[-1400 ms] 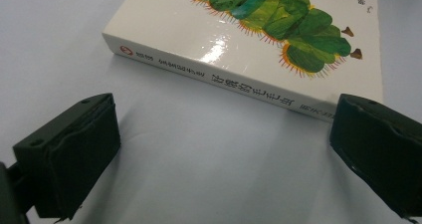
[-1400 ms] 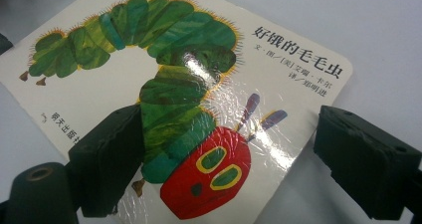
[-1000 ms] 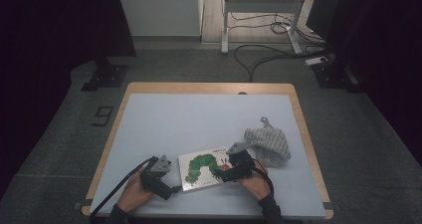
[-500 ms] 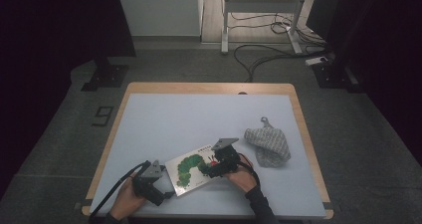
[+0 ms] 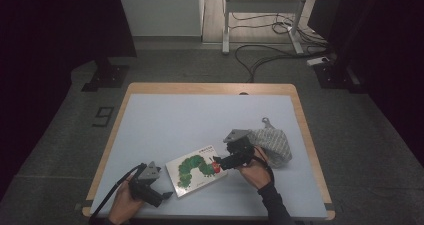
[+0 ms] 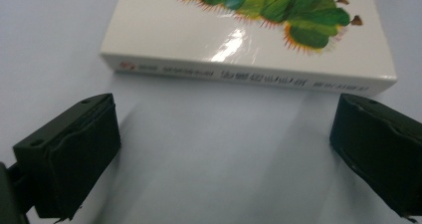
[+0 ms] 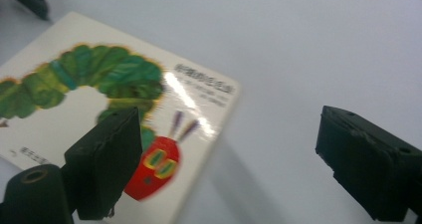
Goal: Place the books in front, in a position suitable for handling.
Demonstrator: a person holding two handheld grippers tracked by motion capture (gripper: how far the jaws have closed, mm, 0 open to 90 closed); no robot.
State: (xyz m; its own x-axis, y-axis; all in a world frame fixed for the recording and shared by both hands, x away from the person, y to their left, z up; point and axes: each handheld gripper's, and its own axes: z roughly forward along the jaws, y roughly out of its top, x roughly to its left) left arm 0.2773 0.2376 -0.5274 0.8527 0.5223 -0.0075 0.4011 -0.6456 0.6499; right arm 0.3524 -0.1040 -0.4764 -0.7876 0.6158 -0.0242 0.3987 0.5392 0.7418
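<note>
A book [image 5: 196, 169] with a green caterpillar on its white cover lies flat on the pale counter [image 5: 165, 125], near the counter's front edge and a little left of its middle. Everything else is placed from this book.

The left gripper [image 5: 161, 197] sits just off the book's near left corner, low over the counter, held by the person's left hand [image 5: 125, 205]. In the left gripper view its fingers [image 6: 74, 159] stand wide apart, nothing between them, with the book's spine [image 6: 249, 79] running across just ahead of them (not touching).

The right gripper [image 5: 218, 161] hovers at the book's right end, over the caterpillar's red head, with the right hand [image 5: 256, 169] behind it. In the right gripper view its fingers [image 7: 107, 159] are spread wide and grip nothing; the left one hangs above the cover's red head [image 7: 154, 167], the other over bare counter beyond the book's edge.

A grey cloth [image 5: 272, 145] lies bunched to the right of the book, just behind the right hand.
</note>
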